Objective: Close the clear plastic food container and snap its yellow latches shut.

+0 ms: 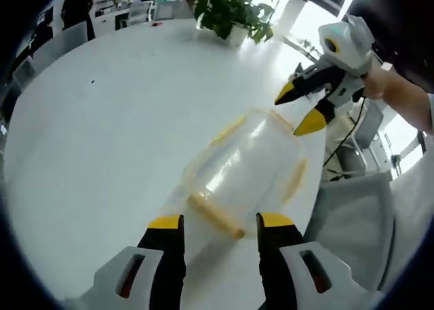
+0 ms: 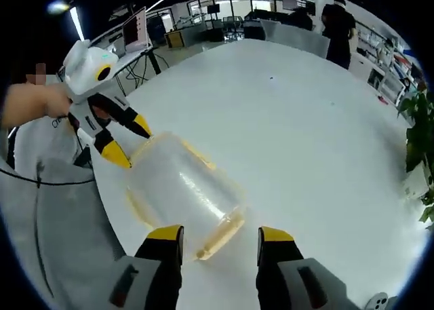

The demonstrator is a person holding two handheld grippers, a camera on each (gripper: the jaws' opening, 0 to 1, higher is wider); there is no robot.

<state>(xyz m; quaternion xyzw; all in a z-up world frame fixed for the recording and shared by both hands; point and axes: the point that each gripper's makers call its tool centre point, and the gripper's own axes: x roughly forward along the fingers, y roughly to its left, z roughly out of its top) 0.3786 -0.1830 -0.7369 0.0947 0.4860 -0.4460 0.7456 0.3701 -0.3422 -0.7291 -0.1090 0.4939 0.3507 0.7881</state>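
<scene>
A clear plastic food container [image 1: 247, 167] [image 2: 180, 184] lies on the white table [image 1: 102, 120] [image 2: 305, 120] near its edge, with its lid on. Yellow latches [image 1: 215, 215] [image 2: 217, 239] run along its sides; whether they are snapped down is unclear. My left gripper [image 1: 220, 222] is open, just short of the container's near latch, with nothing between its jaws. It also appears in the right gripper view [image 2: 129, 140], at the container's far end. My right gripper [image 2: 220, 234] is open at the opposite end, and its tips [image 1: 298, 108] hover just above the container's far corner.
A grey chair [image 1: 359, 215] [image 2: 61, 222] stands against the table edge beside the container. A potted plant [image 1: 230, 15] [image 2: 420, 140] sits at the table's far side. A person [image 1: 78, 8] [image 2: 337, 18] stands beyond the table. A hand [image 1: 380, 83] holds the right gripper.
</scene>
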